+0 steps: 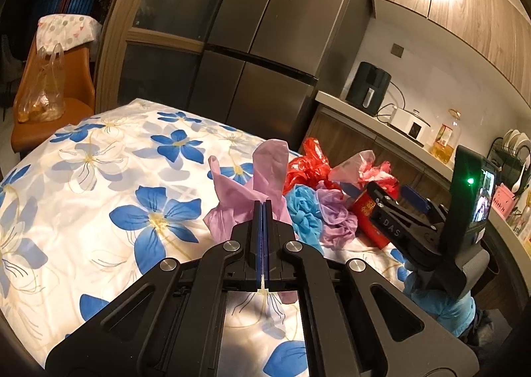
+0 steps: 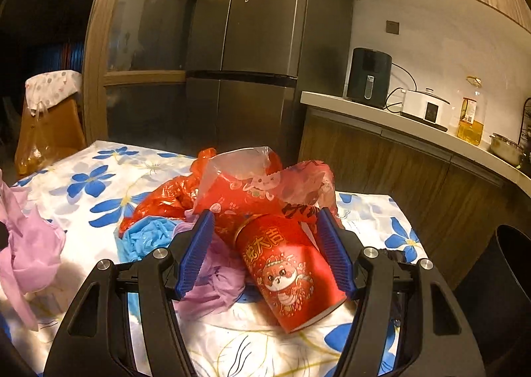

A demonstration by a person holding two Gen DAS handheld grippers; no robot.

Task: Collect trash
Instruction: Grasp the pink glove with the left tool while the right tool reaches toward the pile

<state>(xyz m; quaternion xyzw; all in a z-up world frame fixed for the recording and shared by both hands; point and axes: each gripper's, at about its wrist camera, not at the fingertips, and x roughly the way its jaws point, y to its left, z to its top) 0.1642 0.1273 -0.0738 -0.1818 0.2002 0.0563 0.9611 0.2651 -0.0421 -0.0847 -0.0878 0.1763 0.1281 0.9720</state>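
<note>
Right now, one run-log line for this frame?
left tool: shut on pink bag | right tool: open, straddling red cup | trash pile on table

On the red paper cup (image 2: 288, 272), lying on its side near the right of the table, the gold characters "大吉" can be read. "DAS" is printed in pale letters on the right gripper (image 1: 381, 193). Other labels are too blurred.

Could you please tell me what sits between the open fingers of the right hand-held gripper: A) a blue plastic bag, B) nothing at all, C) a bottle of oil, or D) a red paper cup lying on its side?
D: the right hand-held gripper is open, and the red paper cup lies tipped over on the floral tablecloth between its blue fingers.
</note>
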